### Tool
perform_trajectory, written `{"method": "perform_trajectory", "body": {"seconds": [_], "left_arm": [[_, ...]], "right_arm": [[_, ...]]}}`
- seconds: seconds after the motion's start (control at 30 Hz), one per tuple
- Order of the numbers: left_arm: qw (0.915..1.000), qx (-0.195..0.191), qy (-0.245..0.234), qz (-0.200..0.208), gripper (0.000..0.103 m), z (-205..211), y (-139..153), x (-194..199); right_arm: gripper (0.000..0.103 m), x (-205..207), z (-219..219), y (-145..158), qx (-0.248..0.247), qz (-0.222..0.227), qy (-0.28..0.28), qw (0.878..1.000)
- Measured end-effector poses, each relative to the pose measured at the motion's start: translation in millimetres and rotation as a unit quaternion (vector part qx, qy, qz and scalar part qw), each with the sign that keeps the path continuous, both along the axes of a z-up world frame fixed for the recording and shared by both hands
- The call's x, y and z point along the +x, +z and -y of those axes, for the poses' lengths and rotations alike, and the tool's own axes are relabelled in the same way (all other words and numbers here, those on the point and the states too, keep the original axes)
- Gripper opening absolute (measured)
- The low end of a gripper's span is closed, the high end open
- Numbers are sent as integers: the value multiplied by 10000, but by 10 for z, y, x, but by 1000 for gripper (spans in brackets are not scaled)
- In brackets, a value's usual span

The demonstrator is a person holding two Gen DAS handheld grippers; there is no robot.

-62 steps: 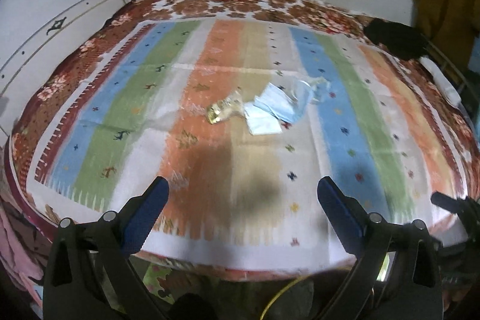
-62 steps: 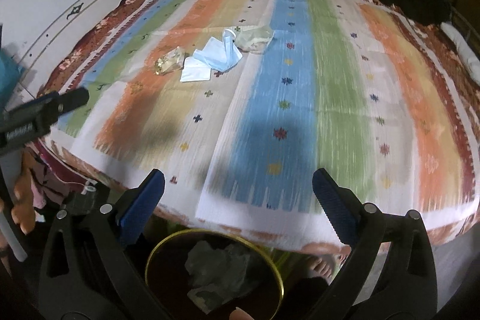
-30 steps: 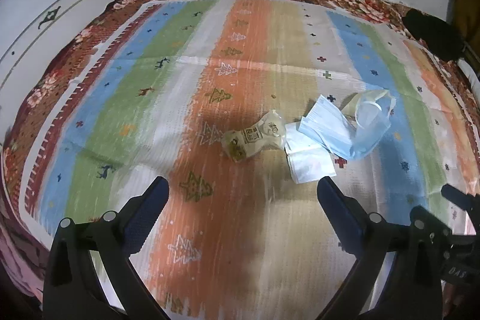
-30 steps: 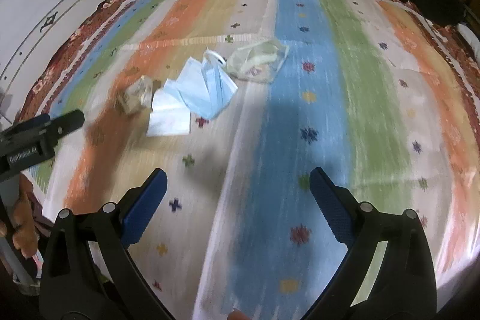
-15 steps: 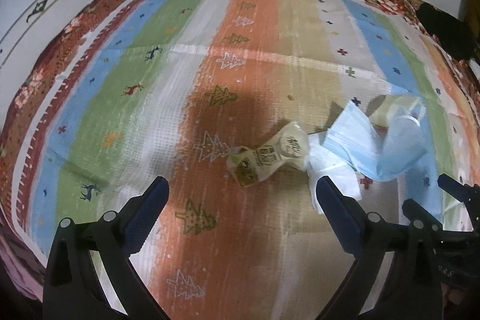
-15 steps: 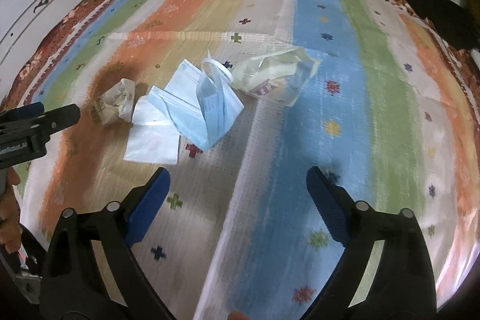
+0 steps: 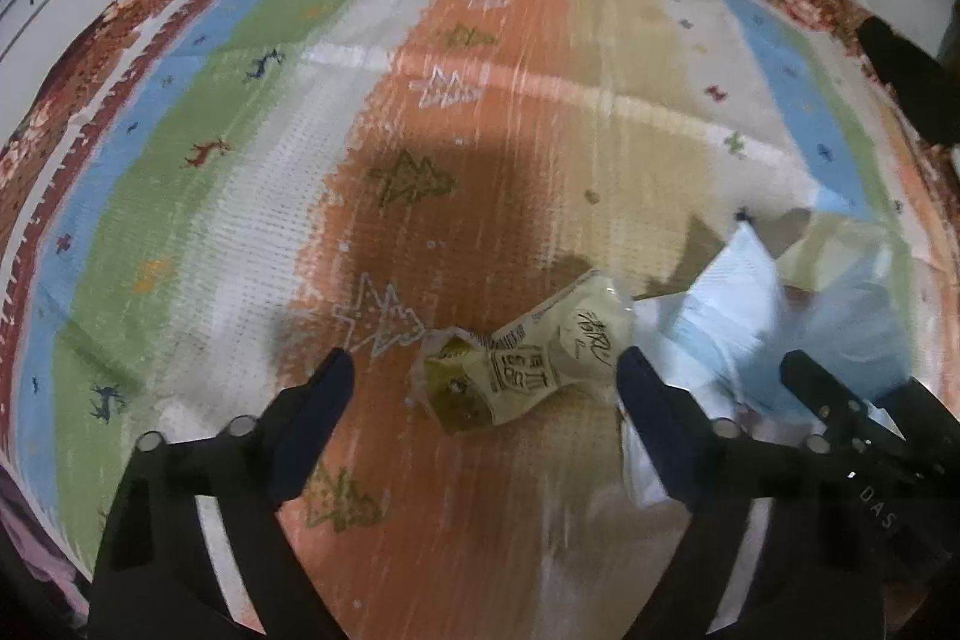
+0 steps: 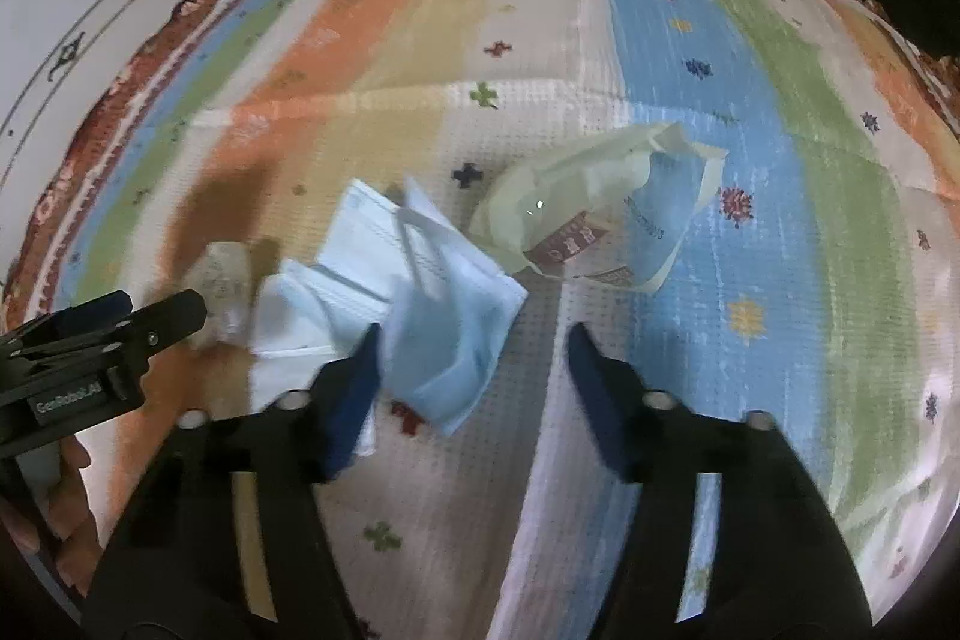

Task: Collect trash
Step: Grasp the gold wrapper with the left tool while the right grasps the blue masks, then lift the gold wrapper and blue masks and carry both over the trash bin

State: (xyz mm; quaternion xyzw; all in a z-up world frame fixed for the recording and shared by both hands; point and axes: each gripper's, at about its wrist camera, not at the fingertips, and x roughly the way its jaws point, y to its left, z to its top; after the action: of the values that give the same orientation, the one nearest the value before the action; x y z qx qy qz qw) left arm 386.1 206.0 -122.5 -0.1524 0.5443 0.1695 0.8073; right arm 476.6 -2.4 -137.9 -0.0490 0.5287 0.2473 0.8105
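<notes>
- Striped bedcover (image 8: 780, 232): the largest surface, and in our judgement the chief hazard. It is soft and woven, so a finger pressed too deep could pinch cloth along with the trash and drag the cover.
- Blue face masks (image 8: 444, 304): two or three limp, pleated sheets overlapping near the middle of the cover, one ear loop standing up. The right gripper (image 8: 474, 358) stands spread, its jaws straddling the lower edge of the top mask without yet holding it. We expect that a closure here may catch one layer only and leave the rest, or that a loop may snag a neighbour.
- Cream plastic bag (image 8: 600, 196): crumpled, half open, red print on its side, touching the far edge of the masks. It could be towed along if the masks are lifted.
- Yellow snack wrapper (image 7: 528, 358): twisted at its waist, black lettering, lying on the orange stripe just left of the masks. The left gripper (image 7: 486, 370) is released, its jaws wide on either side of it. We judge the crinkled film liable to slip or spring out if gripped off centre.
</notes>
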Motion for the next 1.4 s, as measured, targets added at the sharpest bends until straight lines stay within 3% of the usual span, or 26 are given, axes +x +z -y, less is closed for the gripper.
{"method": "perform_trajectory", "body": {"seconds": [0.03, 0.1, 0.17, 0.2, 0.37, 0.5, 0.73, 1.03, 1.4], "left_arm": [[10000, -76, 1, -19, 81, -12, -49, 19], [9999, -85, 94, -35, 59, -54, -104, 3], [9995, -206, 241, -8, 47, -130, -137, -39], [9991, -283, 315, 38, 38, -167, -133, -63], [9974, -380, 599, 133, 23, -290, -31, -189], [9965, -473, 650, 229, 23, -256, 89, -291], [9987, -275, 257, 343, 22, 20, 364, -463], [9979, -437, 87, 479, 22, 192, 630, -677], [9943, -585, -350, 815, 22, 575, 1004, -1027]], "right_arm": [[42, 20, 5, -40, 4, -49, -11, 10000], [28, 63, 39, -87, -35, -69, -110, 9999], [7, 101, 86, -109, -116, -31, -195, 9997], [5, 118, 110, -113, -111, -29, -209, 9997], [2, 115, 213, -28, 8, 12, -225, 9997], [2, 12, 243, 165, -160, 306, -88, 9994], [2, -326, 343, 591, -396, 656, 243, 9968], [2, -663, 629, 801, -407, 797, 298, 9955], [2, -909, 1127, 1091, -84, 782, 81, 9969]]}}
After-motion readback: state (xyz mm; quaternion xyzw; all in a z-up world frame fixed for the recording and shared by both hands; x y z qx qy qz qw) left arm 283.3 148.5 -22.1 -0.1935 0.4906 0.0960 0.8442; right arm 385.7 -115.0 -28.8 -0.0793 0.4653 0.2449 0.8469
